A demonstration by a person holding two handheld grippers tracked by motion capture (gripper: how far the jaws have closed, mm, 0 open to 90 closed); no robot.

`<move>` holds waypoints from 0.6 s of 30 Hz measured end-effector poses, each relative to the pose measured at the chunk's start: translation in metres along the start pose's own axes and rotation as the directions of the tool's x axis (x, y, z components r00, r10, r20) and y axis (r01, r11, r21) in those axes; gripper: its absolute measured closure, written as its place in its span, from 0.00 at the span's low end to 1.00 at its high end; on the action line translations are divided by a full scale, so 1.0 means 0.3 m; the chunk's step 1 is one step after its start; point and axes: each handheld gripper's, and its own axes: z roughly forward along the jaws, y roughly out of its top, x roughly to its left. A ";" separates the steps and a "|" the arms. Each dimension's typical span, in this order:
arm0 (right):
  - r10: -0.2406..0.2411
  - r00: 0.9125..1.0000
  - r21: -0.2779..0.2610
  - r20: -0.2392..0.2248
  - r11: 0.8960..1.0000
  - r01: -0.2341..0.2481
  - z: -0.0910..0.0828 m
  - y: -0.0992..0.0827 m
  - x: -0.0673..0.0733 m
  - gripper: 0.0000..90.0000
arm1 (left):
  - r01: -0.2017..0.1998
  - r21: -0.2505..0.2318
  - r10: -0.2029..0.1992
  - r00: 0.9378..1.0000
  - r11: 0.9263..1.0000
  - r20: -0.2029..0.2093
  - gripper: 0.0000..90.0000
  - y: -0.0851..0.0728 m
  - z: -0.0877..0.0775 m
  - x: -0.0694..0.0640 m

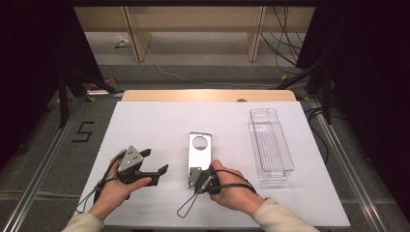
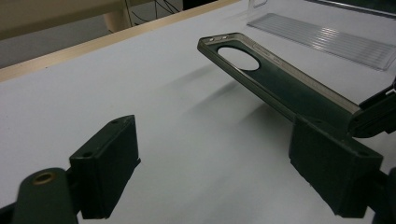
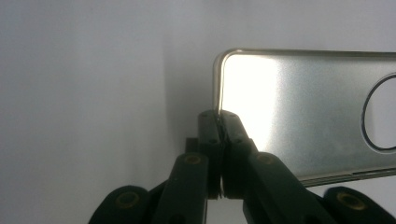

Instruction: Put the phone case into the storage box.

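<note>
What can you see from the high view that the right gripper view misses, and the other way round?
High view alone: the clear tray, the open left gripper, both hands, the floor around the table. Right gripper view alone: a close look at the right gripper with its jaws pinched on the edge of the phone case, near a corner. Both: the silver case with its round hole, the white tabletop.

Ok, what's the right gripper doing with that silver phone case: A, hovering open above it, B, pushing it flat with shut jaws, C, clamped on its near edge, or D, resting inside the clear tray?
C: the right gripper has its jaws closed on the near edge of the silver phone case, which the left gripper view shows tilted up off the white table.
</note>
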 end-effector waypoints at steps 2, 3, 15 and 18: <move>0.001 1.000 -0.020 0.007 1.000 -0.001 -0.005 -0.005 -0.004 0.99 | 0.001 0.000 -0.001 1.000 1.000 0.000 0.17 0.000 0.000 0.000; 0.003 1.000 -0.026 0.012 1.000 -0.003 -0.008 -0.008 -0.004 0.99 | 0.001 0.000 -0.001 1.000 1.000 0.000 0.17 0.000 0.000 0.000; 0.007 0.999 -0.106 0.041 0.994 -0.002 -0.028 -0.053 -0.005 0.99 | 0.005 -0.003 -0.005 1.000 1.000 0.001 0.18 0.001 0.000 0.001; 0.001 0.999 -0.119 0.047 0.993 0.005 -0.034 -0.064 -0.005 0.99 | 0.007 -0.003 -0.007 1.000 1.000 0.001 0.18 0.001 0.000 0.001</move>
